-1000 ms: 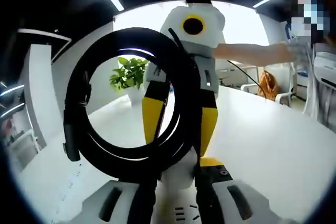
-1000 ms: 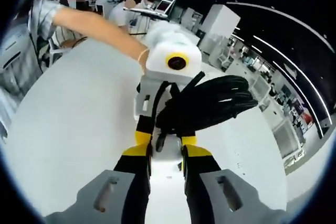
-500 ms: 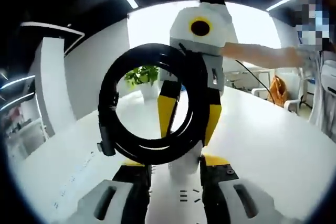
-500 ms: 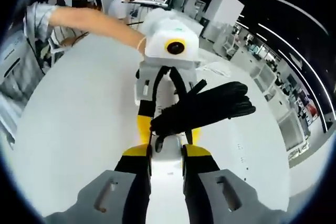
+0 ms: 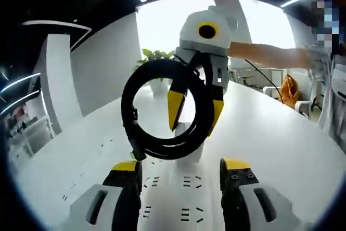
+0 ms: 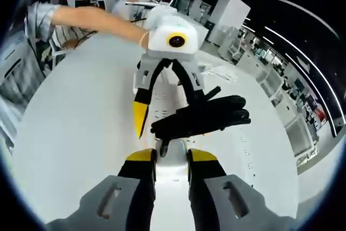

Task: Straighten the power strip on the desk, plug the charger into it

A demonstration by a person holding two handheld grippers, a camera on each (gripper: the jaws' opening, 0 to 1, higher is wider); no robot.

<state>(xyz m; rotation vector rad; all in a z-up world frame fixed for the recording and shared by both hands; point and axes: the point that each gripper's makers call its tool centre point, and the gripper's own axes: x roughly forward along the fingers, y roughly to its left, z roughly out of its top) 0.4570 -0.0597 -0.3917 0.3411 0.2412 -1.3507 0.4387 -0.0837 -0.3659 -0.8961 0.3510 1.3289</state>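
1. Power strip: white, long, lying flat on the white desk. In the left gripper view it runs up from the bottom edge between that gripper's own jaws, socket slots visible. In the right gripper view the power strip runs away from the camera toward the other gripper.
2. Its black cable coil is bundled into a ring and hangs off the far end of the strip, above the desk. In the right gripper view the same cable coil is seen edge-on, lying across the strip's line.
3. Right gripper: yellow-tipped jaws narrow, clamped on the near end of the strip from both sides. The coil sits just beyond the tips.
4. Same right gripper in the left gripper view: it faces the camera, yellow tips pointing down onto the far end of the strip, coil hanging in front of them.
5. Left gripper: jaws spread wide, one either side of the strip, holding nothing. Cannot tell if the pads touch the strip's edges.
6. Same left gripper in the right gripper view: jaws spread in a wide V over the strip's far part; one tip is hidden behind the coil.
7. A person's bare forearm reaches in to the left gripper's white body.
8. Charger: cannot make one out.
9. Background: potted plant beyond the desk, seated people at far left of the right gripper view.
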